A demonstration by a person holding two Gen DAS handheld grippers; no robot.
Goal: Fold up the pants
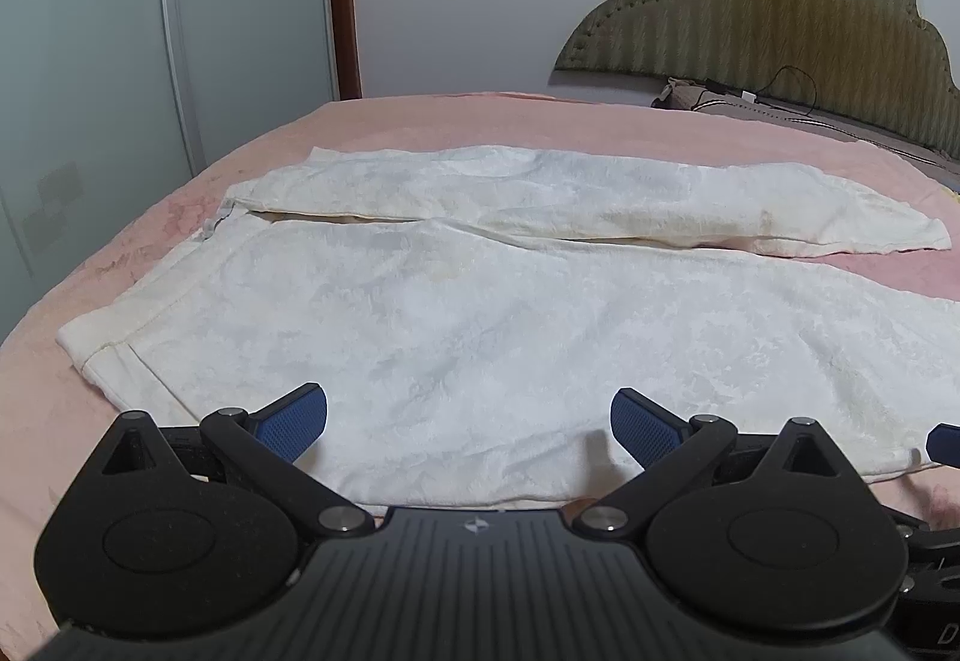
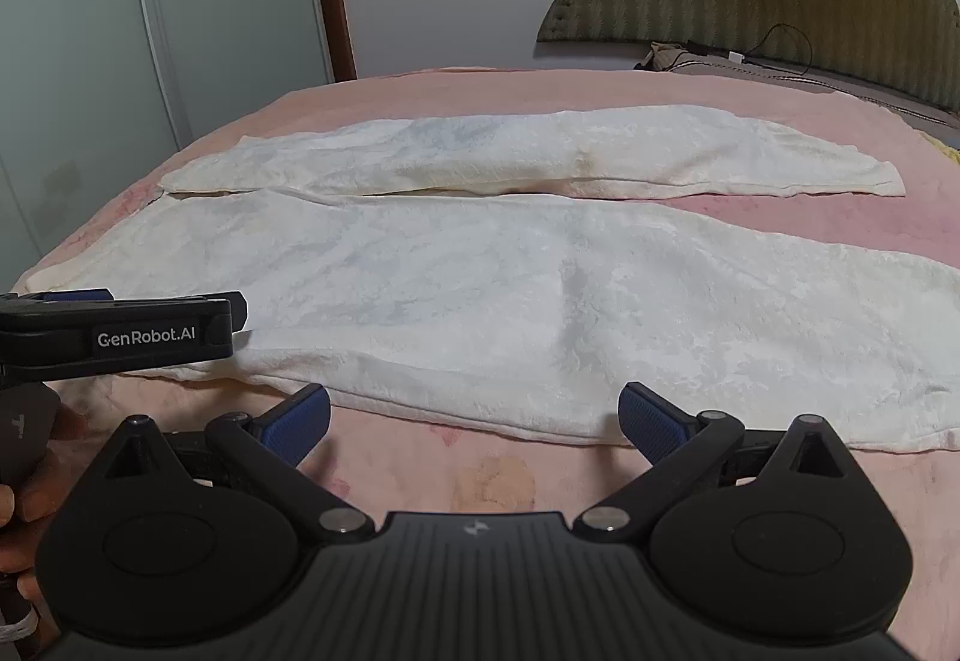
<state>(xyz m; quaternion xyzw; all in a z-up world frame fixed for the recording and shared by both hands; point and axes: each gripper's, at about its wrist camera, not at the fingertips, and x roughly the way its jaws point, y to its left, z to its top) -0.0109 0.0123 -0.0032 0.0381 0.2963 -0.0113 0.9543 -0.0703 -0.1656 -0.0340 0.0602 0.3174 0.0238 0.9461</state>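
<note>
While both grippers, left (image 1: 468,424) & right (image 2: 474,421), gape, fuzzy white pants (image 2: 480,265) lie flat w/ 2 legs.

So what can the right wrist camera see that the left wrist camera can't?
Only the right wrist view shows the left gripper from the side, with its GenRobot.AI label, and the person's hand holding it. Only the left wrist view shows the pants' hemmed left end up close. Both show the white pants spread flat on the pink bedspread, the headboard, and open jaws.
</note>
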